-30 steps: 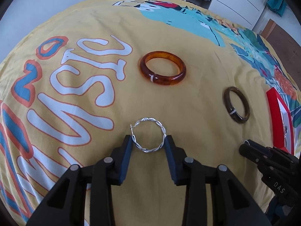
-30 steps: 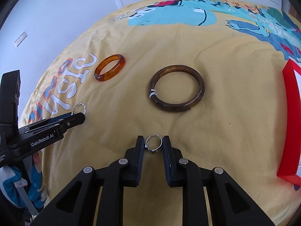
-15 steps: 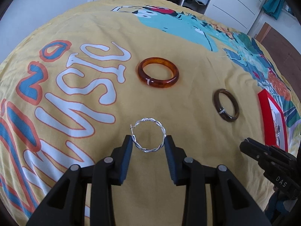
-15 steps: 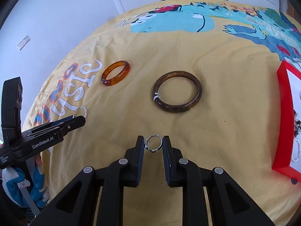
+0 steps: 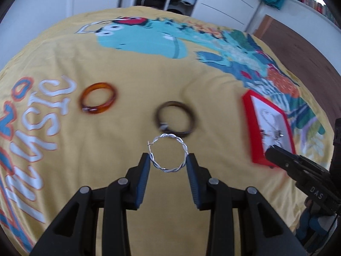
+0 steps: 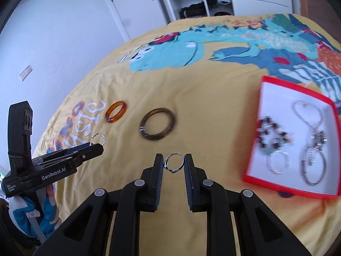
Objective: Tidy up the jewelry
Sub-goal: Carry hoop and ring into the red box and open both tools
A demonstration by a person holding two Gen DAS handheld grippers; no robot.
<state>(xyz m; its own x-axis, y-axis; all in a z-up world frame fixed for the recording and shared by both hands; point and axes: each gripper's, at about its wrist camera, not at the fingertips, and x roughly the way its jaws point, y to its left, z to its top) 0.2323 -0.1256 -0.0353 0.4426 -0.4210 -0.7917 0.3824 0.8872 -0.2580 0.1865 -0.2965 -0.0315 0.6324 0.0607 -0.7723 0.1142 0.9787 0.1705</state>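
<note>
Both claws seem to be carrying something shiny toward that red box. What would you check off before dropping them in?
1. Left gripper clamped on the twisted silver hoop: ok.
2. Right gripper clamped on the small silver ring: ok.
3. Red box open and within view: ok.
4. Free white floor in the box beside the necklace and beaded bracelet: ok.
5. Grippers above the box: not ok, both hang over the yellow bedspread.
6. Amber bangle and brown bangle outside the box: not ok.

Motion blur smears the jewelry in the red box (image 6: 253, 166), so the dark beaded piece (image 6: 271, 135) cannot be identified. The brown bangle (image 5: 175, 119) is blurred too. The frame edge cuts off the bed (image 5: 127, 74).
</note>
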